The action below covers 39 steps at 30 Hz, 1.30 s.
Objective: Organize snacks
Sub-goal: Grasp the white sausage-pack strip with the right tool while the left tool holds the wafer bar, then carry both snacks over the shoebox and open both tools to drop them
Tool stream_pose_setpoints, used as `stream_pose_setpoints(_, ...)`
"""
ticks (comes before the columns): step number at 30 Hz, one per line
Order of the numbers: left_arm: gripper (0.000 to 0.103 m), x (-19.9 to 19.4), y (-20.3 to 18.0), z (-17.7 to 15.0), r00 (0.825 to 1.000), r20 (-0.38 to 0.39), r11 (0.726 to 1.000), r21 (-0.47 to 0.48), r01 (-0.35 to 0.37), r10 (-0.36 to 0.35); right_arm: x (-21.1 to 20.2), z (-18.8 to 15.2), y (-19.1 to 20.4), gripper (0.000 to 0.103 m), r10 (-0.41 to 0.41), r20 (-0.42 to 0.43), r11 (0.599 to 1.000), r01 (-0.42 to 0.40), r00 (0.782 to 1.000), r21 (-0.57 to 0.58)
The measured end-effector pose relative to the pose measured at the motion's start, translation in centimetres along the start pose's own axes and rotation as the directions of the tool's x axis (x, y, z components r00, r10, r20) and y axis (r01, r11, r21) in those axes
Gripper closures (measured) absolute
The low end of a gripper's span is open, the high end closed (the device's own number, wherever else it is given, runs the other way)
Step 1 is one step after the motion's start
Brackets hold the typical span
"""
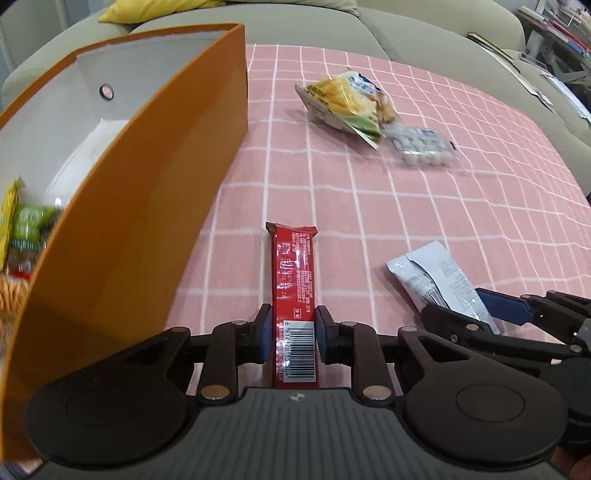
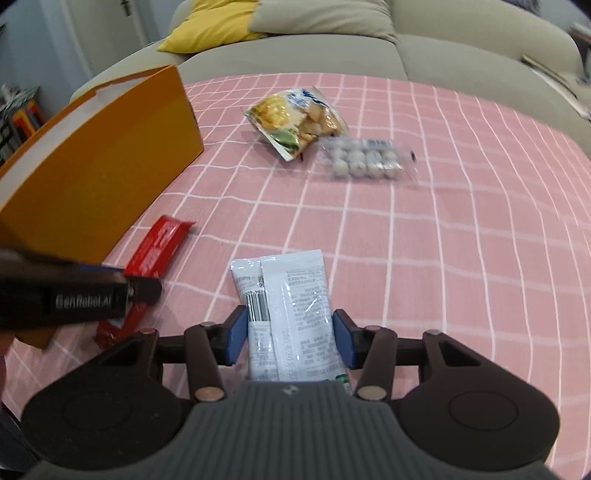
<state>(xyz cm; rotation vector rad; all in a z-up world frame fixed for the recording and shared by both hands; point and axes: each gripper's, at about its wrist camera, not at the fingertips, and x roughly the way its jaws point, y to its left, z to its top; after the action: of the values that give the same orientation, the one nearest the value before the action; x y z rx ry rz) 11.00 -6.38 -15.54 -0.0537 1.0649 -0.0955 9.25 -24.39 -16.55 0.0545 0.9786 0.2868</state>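
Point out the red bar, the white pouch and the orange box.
red bar (image 1: 294, 273): left wrist view, mid wrapper.
white pouch (image 2: 295, 295): right wrist view, printed back.
orange box (image 1: 147, 192): left wrist view, outer side wall.

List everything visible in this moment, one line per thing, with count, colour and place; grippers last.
Box: one, orange outside, white inside, left on the cloth, open, several snacks inside.
Tablecloth: one, pink with white grid, under everything.
Bar: one, red, beside the box, between the left gripper's pads.
Pouch: one, white, near centre, between the right gripper's pads.
Chip bag: one, yellow and green, far side.
Tray of balls: one, clear, pale balls, touching the chip bag.
Sofa: one, beige, behind.
Cushion: one, yellow, on the sofa.
Left gripper: black, blue pads, shut on the bar.
Right gripper: black, blue pads; grip unclear.
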Motion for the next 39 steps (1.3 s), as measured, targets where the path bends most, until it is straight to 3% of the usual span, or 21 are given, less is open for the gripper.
stream_pose_setpoints(10, 0.077, -4.0, 0.6, -1.5, 0.996, 0.065, 0.998, -0.019, 0.055, -0.054, -3.8, -1.2, 1.2, 0.057, 0.008, 0.055, 0.999, -0.010, 0.998, 0.051)
stream_pose_setpoints(20, 0.077, -9.5, 2.3, -1.6, 0.976, 0.192, 0.993, -0.043, 0.113, -0.103, -7.9, -1.0, 3.7, 0.057, 0.043, 0.135, 0.998, -0.050, 0.990, 0.048)
stream_pose_setpoints(31, 0.077, -15.5, 6.0, -0.2, 0.937, 0.328, 0.988, -0.053, 0.146, -0.121, -12.1, 2.6, 8.1, 0.057, 0.122, 0.244, 0.992, -0.127, 0.962, 0.004)
stream_pose_setpoints(39, 0.077, -17.0, 11.6, 2.6, 0.945, 0.320, 0.993, -0.070, 0.093, -0.066, -12.3, 6.6, 13.7, 0.057, 0.214, 0.248, 0.976, -0.195, 0.945, -0.097)
